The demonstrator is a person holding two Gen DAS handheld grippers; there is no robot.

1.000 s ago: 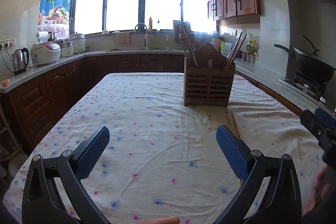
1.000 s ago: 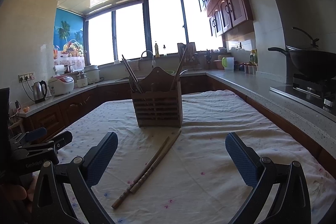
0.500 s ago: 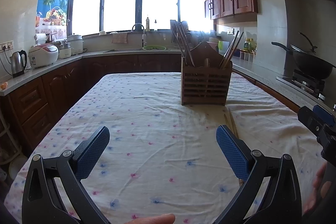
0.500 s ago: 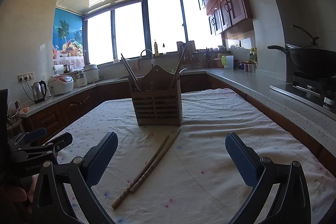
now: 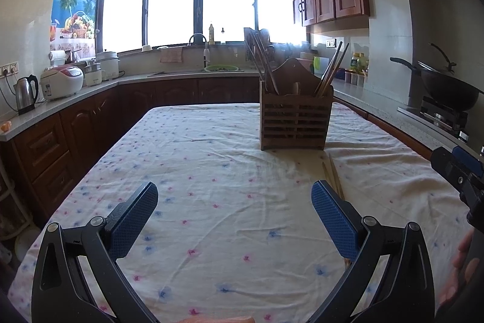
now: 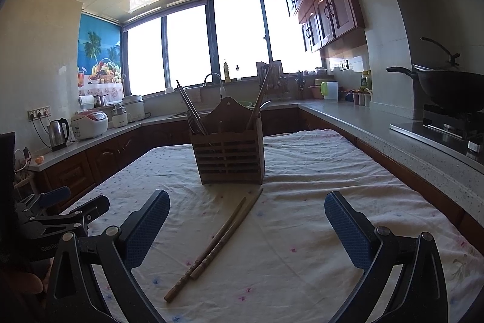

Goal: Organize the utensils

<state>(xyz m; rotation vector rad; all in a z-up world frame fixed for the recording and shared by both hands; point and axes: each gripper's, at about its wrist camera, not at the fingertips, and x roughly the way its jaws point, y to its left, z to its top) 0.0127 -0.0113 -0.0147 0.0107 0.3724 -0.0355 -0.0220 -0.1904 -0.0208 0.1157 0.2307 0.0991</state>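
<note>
Chopsticks [image 6: 216,241], a wooden pair, lie on the flowered tablecloth [image 5: 211,202] just in front of the slatted wooden holder [image 6: 231,155], in a kitchen of dark cabinets; right gripper [image 6: 246,224] and left gripper [image 5: 234,212] both hover spread and empty; the right view shows the pair whole, while the left view shows only its tips beside a blue pad.

Two loose wooden chopsticks [image 6: 217,241] on tablecloth at 6 o'clock of one slatted wooden holder [image 6: 231,153]. In holder: several dark sticks at 10 o'clock, two or three at 2 o'clock, exact count unclear. One wok [image 6: 450,90], one kettle [image 6: 57,133].
</note>
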